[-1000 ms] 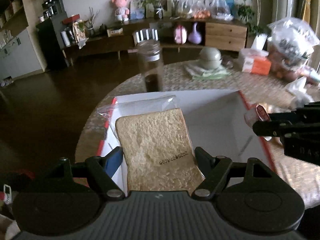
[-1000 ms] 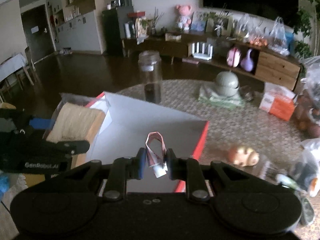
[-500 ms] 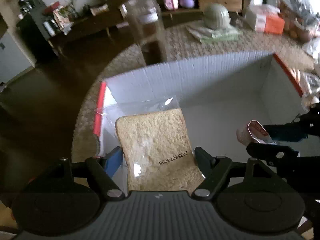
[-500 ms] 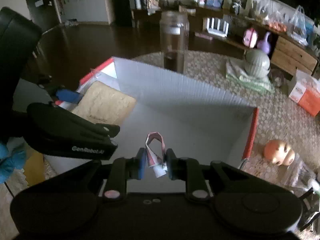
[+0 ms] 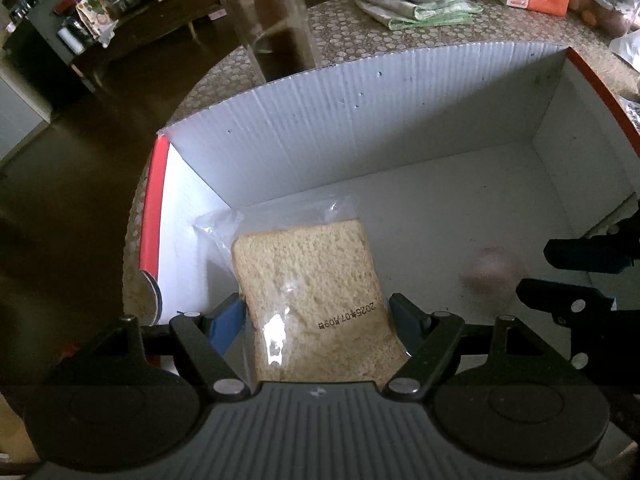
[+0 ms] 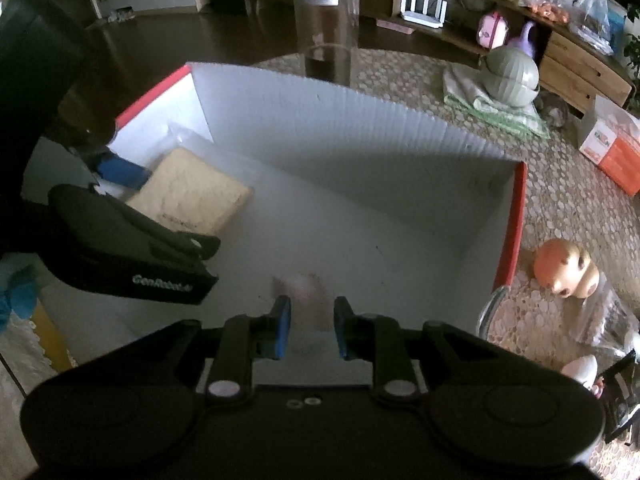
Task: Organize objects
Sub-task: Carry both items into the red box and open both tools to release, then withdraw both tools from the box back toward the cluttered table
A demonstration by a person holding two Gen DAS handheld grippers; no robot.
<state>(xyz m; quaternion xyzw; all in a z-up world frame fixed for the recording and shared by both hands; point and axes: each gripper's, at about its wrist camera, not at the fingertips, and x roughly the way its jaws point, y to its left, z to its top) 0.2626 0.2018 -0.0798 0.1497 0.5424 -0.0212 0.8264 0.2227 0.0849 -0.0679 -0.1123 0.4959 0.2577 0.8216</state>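
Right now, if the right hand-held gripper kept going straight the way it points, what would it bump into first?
Probably the small pinkish packet, a blur just ahead as the jaws of the right hand-held gripper are opening, with the white floor of the box right behind it. Depth is hard to judge here.

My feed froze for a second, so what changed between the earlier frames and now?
Both grippers came down into the white box. The right gripper is opening and has let go of the small red-and-white packet, now a falling blur below its tips. Unchanged: the left gripper still holds the bagged bread slice; the glass jar stands behind the box.
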